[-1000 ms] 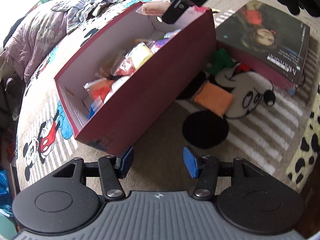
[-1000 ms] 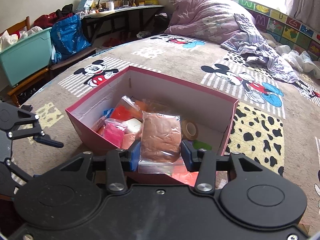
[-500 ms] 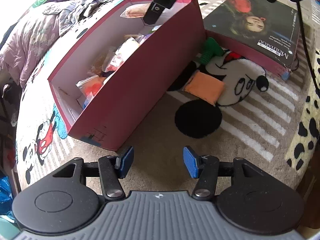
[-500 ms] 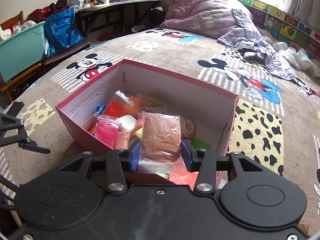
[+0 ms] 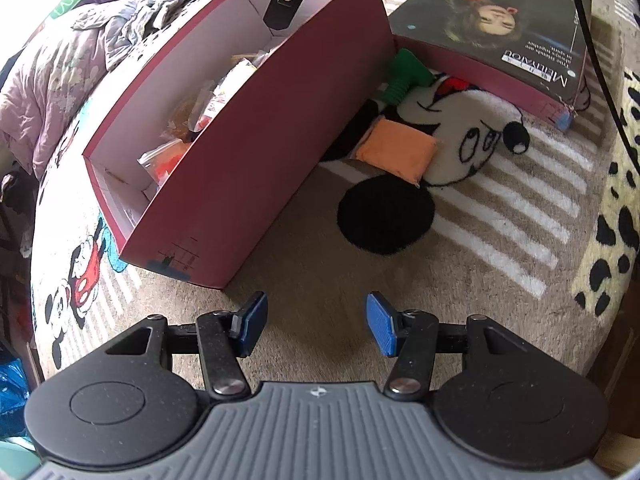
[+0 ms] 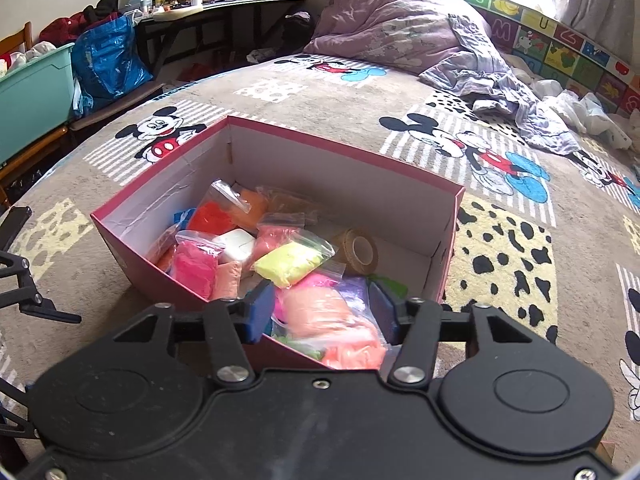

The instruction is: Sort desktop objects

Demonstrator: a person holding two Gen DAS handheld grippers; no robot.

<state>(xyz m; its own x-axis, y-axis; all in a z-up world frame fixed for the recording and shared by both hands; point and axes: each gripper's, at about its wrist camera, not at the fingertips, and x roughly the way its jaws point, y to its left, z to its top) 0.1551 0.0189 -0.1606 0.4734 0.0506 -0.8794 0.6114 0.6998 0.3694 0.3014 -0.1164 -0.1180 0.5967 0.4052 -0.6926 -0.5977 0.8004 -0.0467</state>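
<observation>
A red cardboard box [image 6: 400, 168] stands on the Mickey Mouse rug and holds several bags of coloured clay and a tape roll [image 6: 358, 249]. My right gripper [image 6: 323, 309] is open above the box's near end, and the tan clay bag [image 6: 320, 312] lies blurred just below its fingers, inside the box. My left gripper [image 5: 314, 324] is open and empty above the rug, beside the box [image 5: 256, 160]. An orange beanbag [image 5: 398, 151] and a green object [image 5: 404, 78] lie on the rug to the right of the box.
The box lid with a printed portrait [image 5: 500, 28] lies at the far right in the left wrist view. A rumpled purple duvet [image 6: 400, 28] lies at the far side of the rug. A teal bin [image 6: 32, 92], a blue bag [image 6: 108, 60] and a desk stand at the left.
My right gripper has opened and the tan clay bag has dropped from its fingers into the box. My left gripper has drawn back a little from the box.
</observation>
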